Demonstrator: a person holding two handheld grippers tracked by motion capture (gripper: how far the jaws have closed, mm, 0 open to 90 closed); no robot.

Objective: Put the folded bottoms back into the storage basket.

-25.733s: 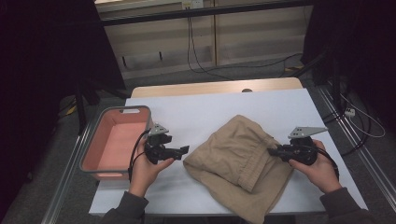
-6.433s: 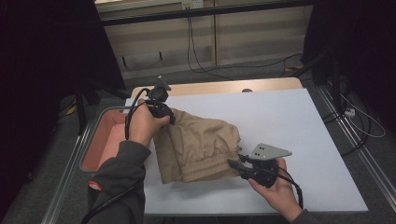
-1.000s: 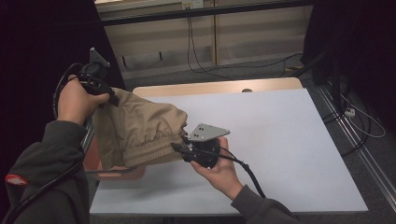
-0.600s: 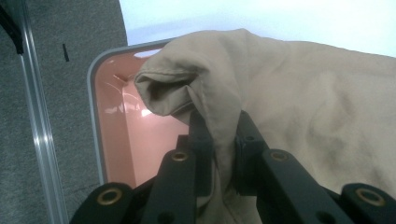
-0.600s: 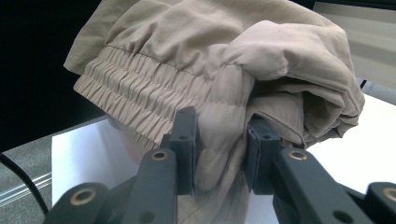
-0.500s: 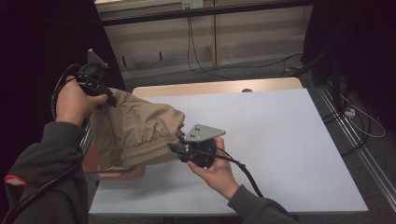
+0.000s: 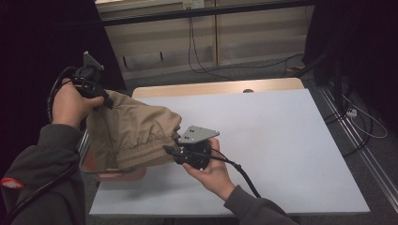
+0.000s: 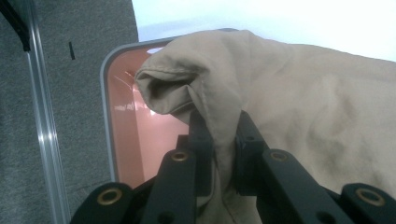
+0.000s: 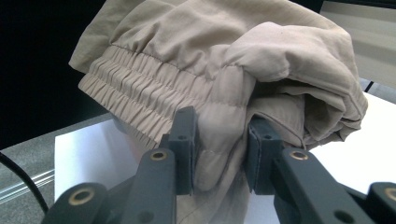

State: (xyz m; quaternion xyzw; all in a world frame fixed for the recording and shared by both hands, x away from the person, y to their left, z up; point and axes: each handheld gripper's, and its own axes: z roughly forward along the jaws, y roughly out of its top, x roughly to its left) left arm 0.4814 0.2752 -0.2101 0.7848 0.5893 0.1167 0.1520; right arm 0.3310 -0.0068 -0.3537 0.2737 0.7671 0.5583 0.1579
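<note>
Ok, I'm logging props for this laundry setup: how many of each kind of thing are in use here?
Tan garment: 1
Pink bin: 1
Hand-held grippers: 2, left and right, both clamped on the garment
White table: 1
Total: 5

Lab-style recording bay — bare white table (image 7: 281,140), loose cables (image 7: 206,65) on grey carpet, dark curtains (image 7: 42,42) around.
</note>
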